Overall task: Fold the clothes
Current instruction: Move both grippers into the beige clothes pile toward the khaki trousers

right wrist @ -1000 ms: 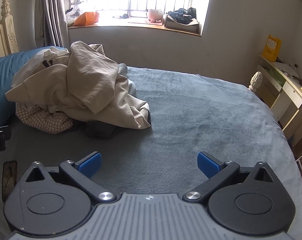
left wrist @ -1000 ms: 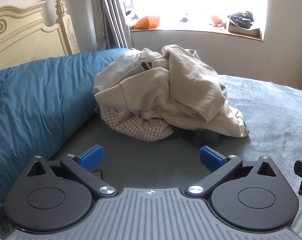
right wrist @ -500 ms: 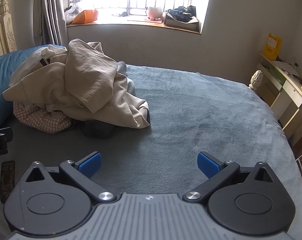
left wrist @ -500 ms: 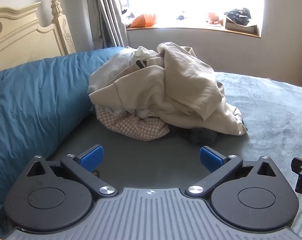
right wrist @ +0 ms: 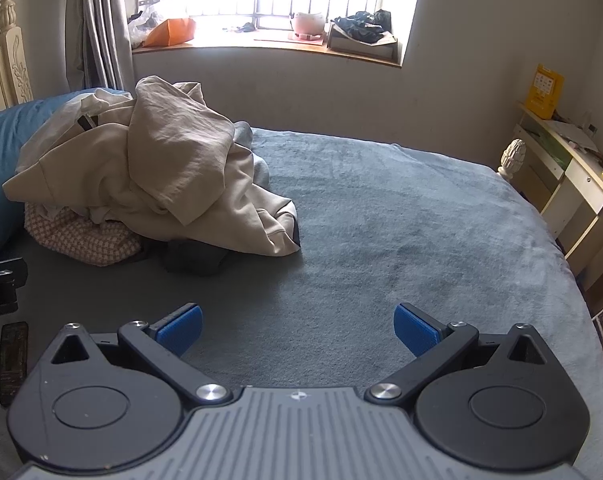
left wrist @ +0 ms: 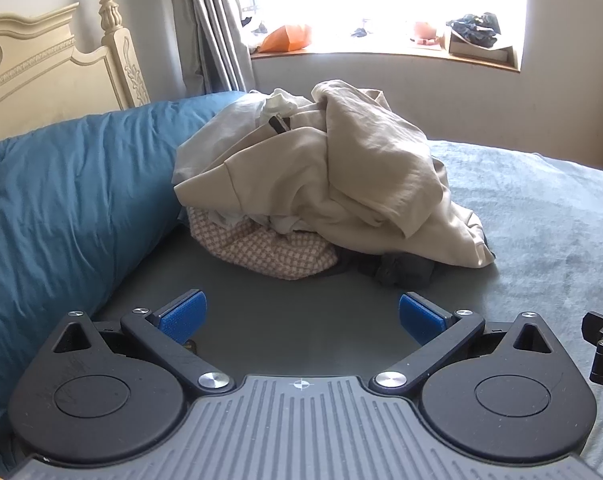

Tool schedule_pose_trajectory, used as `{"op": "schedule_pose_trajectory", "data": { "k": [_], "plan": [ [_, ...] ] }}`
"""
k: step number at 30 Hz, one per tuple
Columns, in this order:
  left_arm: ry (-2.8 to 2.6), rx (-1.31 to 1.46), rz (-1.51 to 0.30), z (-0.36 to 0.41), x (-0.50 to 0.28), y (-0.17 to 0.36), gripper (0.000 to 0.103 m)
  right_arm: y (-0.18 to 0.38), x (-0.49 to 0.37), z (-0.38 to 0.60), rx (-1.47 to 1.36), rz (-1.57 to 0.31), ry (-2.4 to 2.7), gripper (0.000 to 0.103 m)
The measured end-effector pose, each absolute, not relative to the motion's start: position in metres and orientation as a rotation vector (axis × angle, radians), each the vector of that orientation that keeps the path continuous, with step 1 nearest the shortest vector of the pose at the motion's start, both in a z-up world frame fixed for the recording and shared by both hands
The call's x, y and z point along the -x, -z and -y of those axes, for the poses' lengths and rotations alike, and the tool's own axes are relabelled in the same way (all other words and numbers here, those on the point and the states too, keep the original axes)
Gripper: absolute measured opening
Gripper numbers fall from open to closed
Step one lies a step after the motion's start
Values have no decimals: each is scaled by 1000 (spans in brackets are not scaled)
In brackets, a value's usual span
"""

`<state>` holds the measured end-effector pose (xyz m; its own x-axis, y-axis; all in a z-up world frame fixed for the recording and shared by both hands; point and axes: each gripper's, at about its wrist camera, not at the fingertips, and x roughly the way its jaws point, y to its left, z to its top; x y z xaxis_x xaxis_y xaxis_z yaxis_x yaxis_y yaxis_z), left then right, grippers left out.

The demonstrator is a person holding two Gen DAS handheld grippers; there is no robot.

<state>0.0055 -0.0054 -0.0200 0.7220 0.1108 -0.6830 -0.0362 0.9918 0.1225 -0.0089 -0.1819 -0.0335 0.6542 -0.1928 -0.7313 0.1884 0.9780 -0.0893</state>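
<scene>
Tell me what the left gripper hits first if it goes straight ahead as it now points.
Probably the pink checked garment at the bottom of the clothes pile; the left gripper is open with only bare grey bedspread before it. Depth is uncertain.

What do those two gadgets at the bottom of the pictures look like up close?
The left hand-held gripper and the right hand-held gripper look alike: a ribbed grey body with a small crosshair mark, two round black housings, and black link arms with silver pivot screws. Each finger ends in a textured blue pad. No cables, hands or sleeves show.
</scene>
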Motion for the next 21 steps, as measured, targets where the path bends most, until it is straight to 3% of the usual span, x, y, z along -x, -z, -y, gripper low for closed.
{"op": "schedule_pose_trajectory", "data": {
  "k": [12,21],
  "plan": [
    [14,-101,-700,8,-45,41,103,51,-15,196,2,-752,129,103],
    [59,-91,-636,10,-115,58,103,57,-89,226,-30,-707,10,103]
  ]
}}
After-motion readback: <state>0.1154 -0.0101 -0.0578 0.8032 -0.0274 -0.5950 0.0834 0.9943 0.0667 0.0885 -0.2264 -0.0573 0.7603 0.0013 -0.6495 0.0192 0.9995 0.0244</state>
